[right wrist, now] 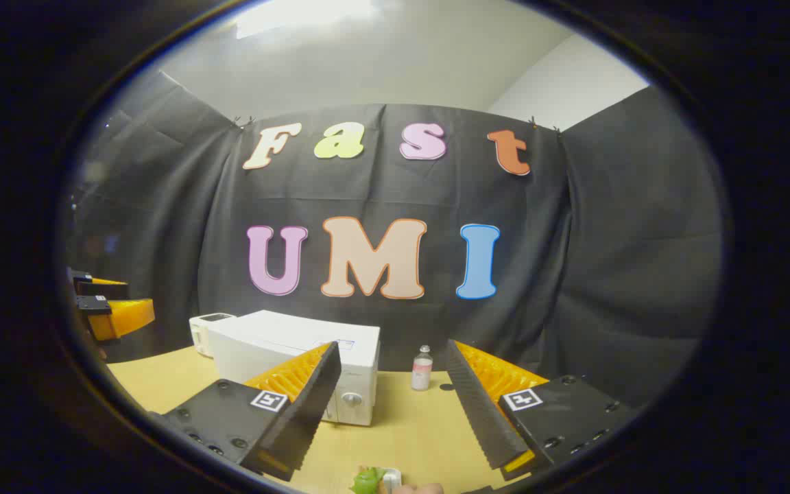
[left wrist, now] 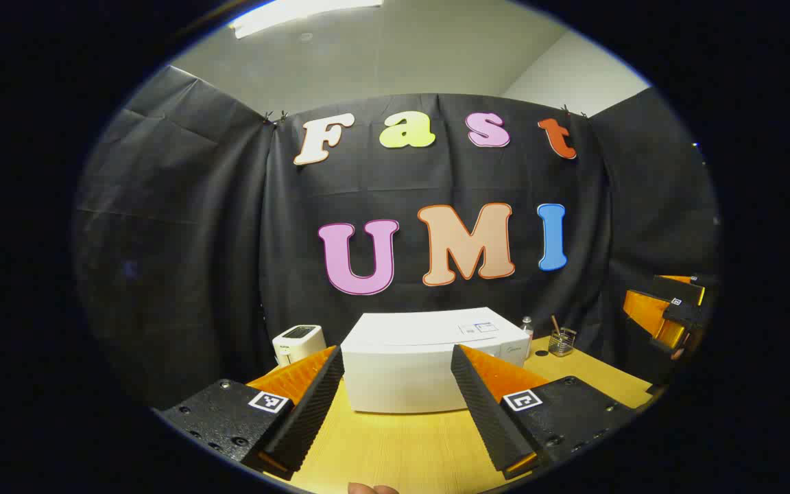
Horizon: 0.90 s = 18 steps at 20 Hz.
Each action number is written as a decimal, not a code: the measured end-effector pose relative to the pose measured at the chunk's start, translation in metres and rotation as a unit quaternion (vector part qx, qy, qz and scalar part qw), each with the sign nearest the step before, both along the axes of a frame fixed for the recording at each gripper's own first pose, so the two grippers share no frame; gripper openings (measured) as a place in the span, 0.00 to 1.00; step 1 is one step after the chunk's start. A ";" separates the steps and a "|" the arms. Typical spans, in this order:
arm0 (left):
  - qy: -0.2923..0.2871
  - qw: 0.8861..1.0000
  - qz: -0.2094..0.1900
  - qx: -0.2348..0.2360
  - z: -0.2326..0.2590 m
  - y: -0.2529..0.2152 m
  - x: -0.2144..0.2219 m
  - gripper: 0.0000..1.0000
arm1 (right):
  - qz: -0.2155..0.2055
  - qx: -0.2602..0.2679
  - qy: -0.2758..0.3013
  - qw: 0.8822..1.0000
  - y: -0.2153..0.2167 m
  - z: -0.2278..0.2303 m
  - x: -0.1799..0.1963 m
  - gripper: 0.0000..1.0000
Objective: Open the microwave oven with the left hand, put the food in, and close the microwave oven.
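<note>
Green food [right wrist: 367, 480] lies nearest right claw [right wrist: 388, 405], before microwave [right wrist: 299, 357].

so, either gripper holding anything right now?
No. The left gripper and right gripper are both open, with nothing between their fingers; the white box-shaped microwave oven is closed.

- Microwave [left wrist: 429, 367]: a sticker on its top, toward the right rear corner, carries print too small to read; a faint mark on the front, upper right, cannot be made out.
- Small white device [left wrist: 297, 342] just left of the microwave: a dark word on its front, illegible.
- Bottle [right wrist: 422, 369] right of the microwave: its label is unreadable.
- Each claw carries a square coded tag, no letters.
</note>
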State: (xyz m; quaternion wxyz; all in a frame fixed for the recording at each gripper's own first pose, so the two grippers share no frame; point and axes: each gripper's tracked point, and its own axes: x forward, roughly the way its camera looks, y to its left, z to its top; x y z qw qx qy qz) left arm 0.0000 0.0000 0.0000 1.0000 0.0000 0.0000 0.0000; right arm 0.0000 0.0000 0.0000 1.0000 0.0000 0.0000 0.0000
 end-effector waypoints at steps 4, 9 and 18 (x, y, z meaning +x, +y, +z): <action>0.009 1.000 -0.007 0.007 -0.006 -0.005 0.003 0.98 | 0.003 0.000 0.003 1.000 0.003 -0.002 0.001 0.96; 0.010 1.000 -0.007 0.007 -0.006 -0.009 0.007 0.97 | 0.003 -0.004 0.003 1.000 0.000 -0.004 0.005 0.96; 0.017 1.000 -0.007 0.005 -0.011 -0.011 0.015 0.97 | 0.003 -0.002 0.005 1.000 -0.001 -0.006 0.016 0.96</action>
